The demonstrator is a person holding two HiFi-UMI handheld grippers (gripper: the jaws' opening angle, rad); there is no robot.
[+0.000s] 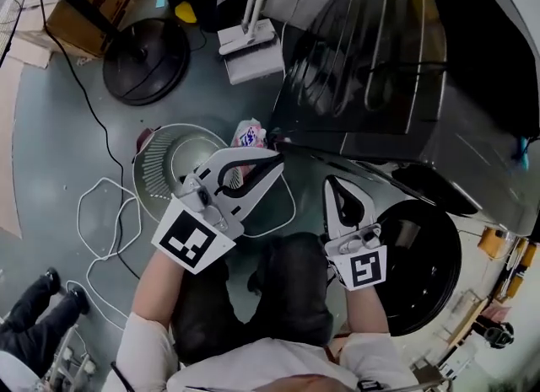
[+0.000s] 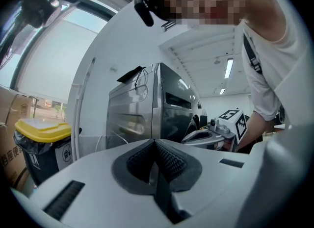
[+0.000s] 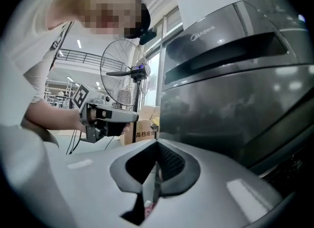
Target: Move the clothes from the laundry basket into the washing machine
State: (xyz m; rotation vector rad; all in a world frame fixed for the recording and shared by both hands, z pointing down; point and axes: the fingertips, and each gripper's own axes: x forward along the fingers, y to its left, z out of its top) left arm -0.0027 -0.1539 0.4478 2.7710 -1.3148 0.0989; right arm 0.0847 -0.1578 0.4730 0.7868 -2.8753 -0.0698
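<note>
- Cloth (image 1: 249,135): a small crumpled piece, white with pink and blue print, at the far rim of the basket, between the basket and the washing machine. Its lower edge is hidden behind the left tongs, and it is too bunched to show a long axis or a heading.
- Basket (image 1: 160,171): round, slotted wall, mouth facing up. Its near right rim is covered by the left tongs. A dark red piece sits on the far left rim; whether it is cloth cannot be told.
- Washing machine (image 1: 380,70): dark, glossy, cut off at the top and right edges. A round black opening (image 1: 422,264) lies beside the right tongs; door or drum mouth cannot be told.
- Left tongs (image 1: 277,158): jaws closed together, nothing visible between the pads, tips just below the cloth, pointing at the machine.
- Right tongs (image 1: 332,182): jaws closed. In the right gripper view a pink-and-white scrap shows in the slot under the pads; whether it is pinched cannot be told.
- Floor: white cable (image 1: 105,213) loops left of the basket; a black fan base (image 1: 145,61) stands beyond.
</note>
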